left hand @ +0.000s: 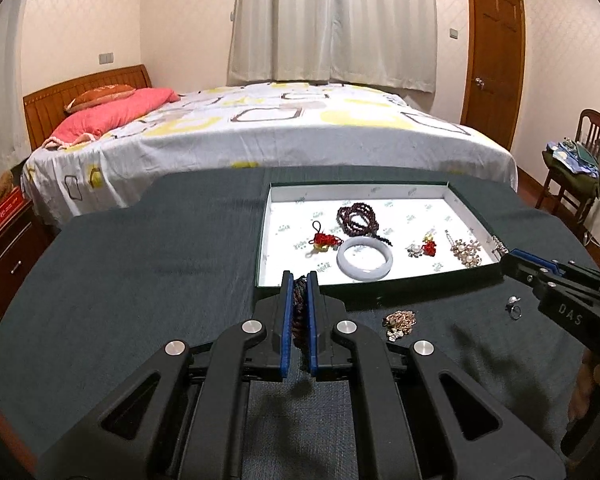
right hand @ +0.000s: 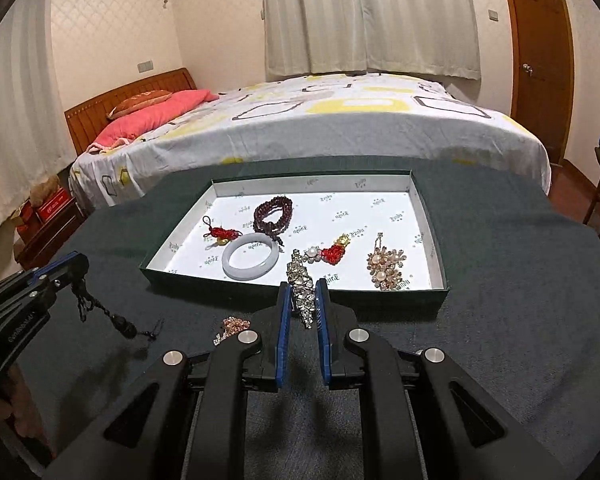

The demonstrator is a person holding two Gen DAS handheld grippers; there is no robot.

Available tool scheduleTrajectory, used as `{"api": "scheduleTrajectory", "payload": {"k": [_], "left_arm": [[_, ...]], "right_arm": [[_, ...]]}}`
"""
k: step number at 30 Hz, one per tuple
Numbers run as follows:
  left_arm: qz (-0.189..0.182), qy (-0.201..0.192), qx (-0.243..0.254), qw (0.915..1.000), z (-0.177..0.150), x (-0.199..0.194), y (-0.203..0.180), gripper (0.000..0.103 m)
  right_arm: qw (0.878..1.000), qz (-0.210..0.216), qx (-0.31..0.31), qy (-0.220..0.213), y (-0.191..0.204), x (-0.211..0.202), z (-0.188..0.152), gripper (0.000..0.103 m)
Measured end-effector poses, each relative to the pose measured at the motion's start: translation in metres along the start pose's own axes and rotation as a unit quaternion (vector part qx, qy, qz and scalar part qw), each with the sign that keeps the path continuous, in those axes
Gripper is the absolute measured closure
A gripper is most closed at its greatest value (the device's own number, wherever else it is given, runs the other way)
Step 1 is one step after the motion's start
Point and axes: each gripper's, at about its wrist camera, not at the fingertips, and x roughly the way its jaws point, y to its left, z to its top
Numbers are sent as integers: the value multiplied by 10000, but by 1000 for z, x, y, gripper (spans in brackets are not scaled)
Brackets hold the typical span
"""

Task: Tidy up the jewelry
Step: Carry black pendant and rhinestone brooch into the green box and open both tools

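A green box with a white lining (left hand: 380, 194) (right hand: 428, 216) stands on the dark cloth table. In it lie a pale jade bangle (left hand: 364, 258) (right hand: 250, 258), dark red beads (left hand: 356, 216) (right hand: 272, 212), a red knot charm (left hand: 324, 239) (right hand: 222, 234), a red and pearl charm (right hand: 332, 251) and a pearl brooch (left hand: 466, 250) (right hand: 386, 266). My left gripper (left hand: 300, 280) is shut on a dark beaded string (left hand: 299, 312) (right hand: 104, 312), near the box's front edge. My right gripper (right hand: 303, 292) (left hand: 504, 254) is shut on a silver sparkly piece (right hand: 302, 288).
A rose-gold chain pile (left hand: 400, 322) (right hand: 232, 328) and a silver ring (left hand: 514, 306) lie on the cloth in front of the box. A bed (left hand: 280, 132) stands behind the table, a chair (left hand: 580, 160) at right, a nightstand (left hand: 4, 248) at left.
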Motion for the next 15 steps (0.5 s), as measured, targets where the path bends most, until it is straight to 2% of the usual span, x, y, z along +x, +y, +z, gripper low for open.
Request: {"api": "scheduleTrajectory", "payload": {"k": [15], "left_arm": [[-6,-116,34,9999,9,-10,-1,97]], "right_arm": [[9999,56,18,-106,0,-8,5,90]]}}
